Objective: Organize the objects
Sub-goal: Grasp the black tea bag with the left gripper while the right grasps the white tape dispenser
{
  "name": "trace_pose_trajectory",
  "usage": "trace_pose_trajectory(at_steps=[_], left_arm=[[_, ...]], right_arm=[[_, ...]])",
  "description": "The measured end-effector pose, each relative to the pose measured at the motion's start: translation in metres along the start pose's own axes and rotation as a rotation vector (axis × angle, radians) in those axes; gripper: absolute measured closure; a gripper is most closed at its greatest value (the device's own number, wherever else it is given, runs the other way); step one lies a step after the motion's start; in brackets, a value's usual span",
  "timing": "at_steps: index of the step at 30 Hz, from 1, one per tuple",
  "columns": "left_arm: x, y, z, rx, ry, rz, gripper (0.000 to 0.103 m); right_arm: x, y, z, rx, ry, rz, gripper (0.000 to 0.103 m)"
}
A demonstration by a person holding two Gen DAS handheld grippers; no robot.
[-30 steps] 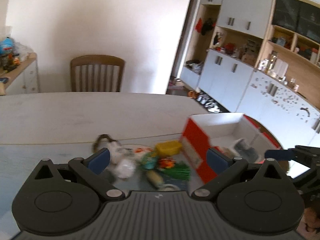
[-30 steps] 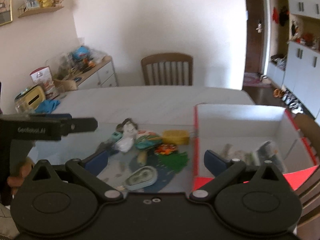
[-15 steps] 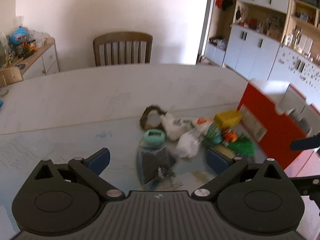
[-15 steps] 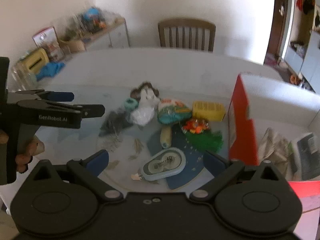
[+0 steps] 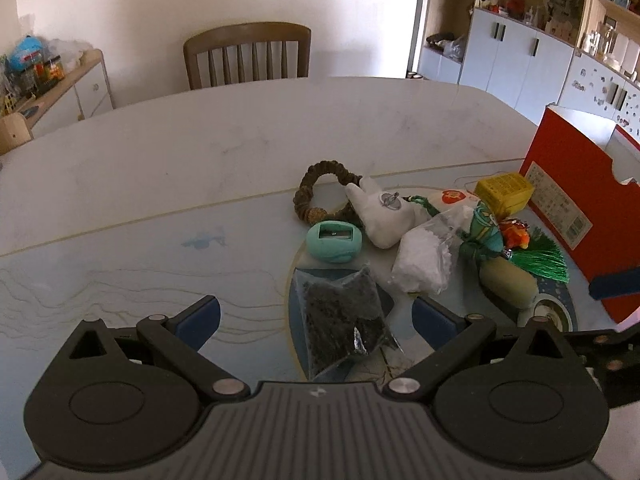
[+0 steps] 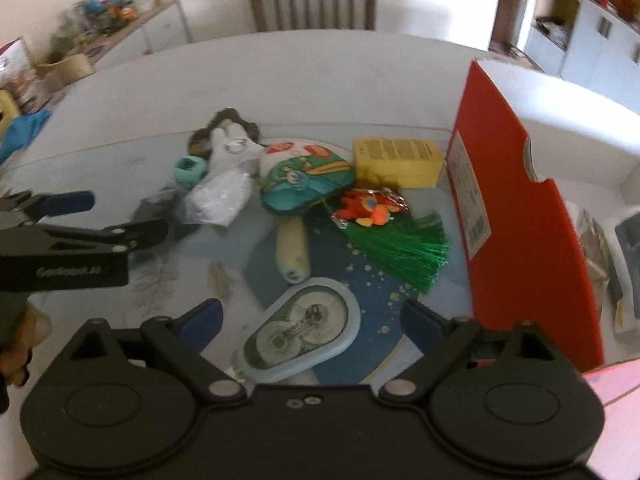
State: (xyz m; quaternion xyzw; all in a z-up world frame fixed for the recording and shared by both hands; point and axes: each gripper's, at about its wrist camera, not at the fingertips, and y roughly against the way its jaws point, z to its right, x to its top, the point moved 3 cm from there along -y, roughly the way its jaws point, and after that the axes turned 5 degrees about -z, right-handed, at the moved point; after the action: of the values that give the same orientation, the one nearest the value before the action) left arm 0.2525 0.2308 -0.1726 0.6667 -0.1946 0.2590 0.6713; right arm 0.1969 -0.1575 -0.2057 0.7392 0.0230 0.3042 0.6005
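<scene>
A heap of small objects lies on the table mat. My left gripper (image 5: 316, 318) is open, its jaws on either side of a bag of dark bits (image 5: 340, 312). Beyond it lie a teal sharpener (image 5: 334, 240), a white plush (image 5: 380, 212), a brown bead ring (image 5: 316, 192) and a bag of white bits (image 5: 424, 268). My right gripper (image 6: 312, 316) is open over a blue-grey tape dispenser (image 6: 300, 332). Further off lie a green tassel (image 6: 400, 248), an orange charm (image 6: 372, 210), a teal pouch (image 6: 306, 184) and a yellow box (image 6: 398, 156). The left gripper also shows in the right wrist view (image 6: 72, 216).
A red box with white inside (image 6: 520, 184) stands open at the right, with packets in it (image 6: 600, 248). A wooden chair (image 5: 248, 56) stands at the table's far side. A sideboard with clutter (image 5: 48, 80) is at the far left, cupboards (image 5: 520, 52) at the right.
Both grippers have come lower and closer to the heap. The left one swung left from the red box onto the dark bag; the right one now hangs over the tape dispenser.
</scene>
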Motion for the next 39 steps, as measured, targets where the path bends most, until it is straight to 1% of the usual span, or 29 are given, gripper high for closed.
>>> trace_pose_trajectory(at_steps=[4, 6, 8, 13, 18, 21, 22, 24, 26, 27, 28, 29, 30, 31, 32, 35, 39], left_arm=[[0.002, -0.005, -0.004, -0.023, 0.031, -0.02, 0.001], [0.002, -0.008, -0.005, -0.025, 0.041, -0.032, 0.001], [0.001, -0.01, -0.005, -0.025, 0.041, -0.039, 0.001], [-0.002, -0.014, -0.006, -0.044, 0.048, -0.046, 0.002], [-0.005, -0.016, -0.005, -0.053, 0.051, -0.061, 0.01], [-0.007, -0.015, -0.005, -0.053, 0.053, -0.063, 0.021], [-0.007, -0.014, -0.005, -0.05, 0.053, -0.063, 0.026], [-0.007, -0.014, -0.005, -0.053, 0.05, -0.062, 0.031], [-0.007, -0.012, -0.004, -0.06, 0.048, -0.063, 0.044], [-0.007, -0.011, -0.003, -0.062, 0.045, -0.064, 0.048], [-0.007, -0.01, -0.003, -0.063, 0.041, -0.065, 0.054], [-0.007, -0.009, -0.002, -0.065, 0.038, -0.065, 0.059], [-0.007, -0.008, -0.001, -0.064, 0.034, -0.065, 0.06], [-0.007, -0.007, 0.0, -0.062, 0.031, -0.064, 0.063], [-0.007, -0.006, 0.0, -0.065, 0.028, -0.064, 0.067], [-0.008, 0.0, 0.002, -0.056, 0.019, -0.062, 0.068], [-0.01, 0.01, 0.003, -0.049, 0.033, -0.061, 0.069]], right_arm=[[0.001, -0.013, 0.005, -0.027, -0.051, -0.033, 0.008], [0.001, -0.017, 0.007, -0.024, -0.069, -0.051, 0.009], [-0.002, -0.02, 0.007, -0.021, -0.063, -0.066, 0.012], [-0.01, -0.018, 0.006, -0.024, -0.018, -0.07, 0.012], [-0.019, -0.014, 0.008, -0.051, 0.055, -0.069, 0.012], [-0.024, -0.009, 0.009, -0.055, 0.088, -0.061, 0.016], [-0.025, -0.008, 0.009, -0.052, 0.093, -0.058, 0.018], [-0.028, -0.005, 0.009, -0.047, 0.107, -0.053, 0.022], [-0.03, -0.001, 0.008, -0.042, 0.117, -0.047, 0.03], [-0.03, 0.0, 0.007, -0.04, 0.123, -0.043, 0.034], [-0.031, 0.001, 0.006, -0.038, 0.128, -0.041, 0.041], [-0.031, 0.003, 0.004, -0.036, 0.132, -0.037, 0.05], [-0.032, 0.004, 0.003, -0.035, 0.139, -0.033, 0.055], [-0.031, 0.004, 0.002, -0.037, 0.145, -0.034, 0.058], [-0.031, 0.005, 0.001, -0.035, 0.146, -0.034, 0.059], [-0.032, 0.007, 0.001, -0.025, 0.15, -0.032, 0.061], [-0.032, 0.02, 0.002, -0.005, 0.153, 0.011, 0.062]])
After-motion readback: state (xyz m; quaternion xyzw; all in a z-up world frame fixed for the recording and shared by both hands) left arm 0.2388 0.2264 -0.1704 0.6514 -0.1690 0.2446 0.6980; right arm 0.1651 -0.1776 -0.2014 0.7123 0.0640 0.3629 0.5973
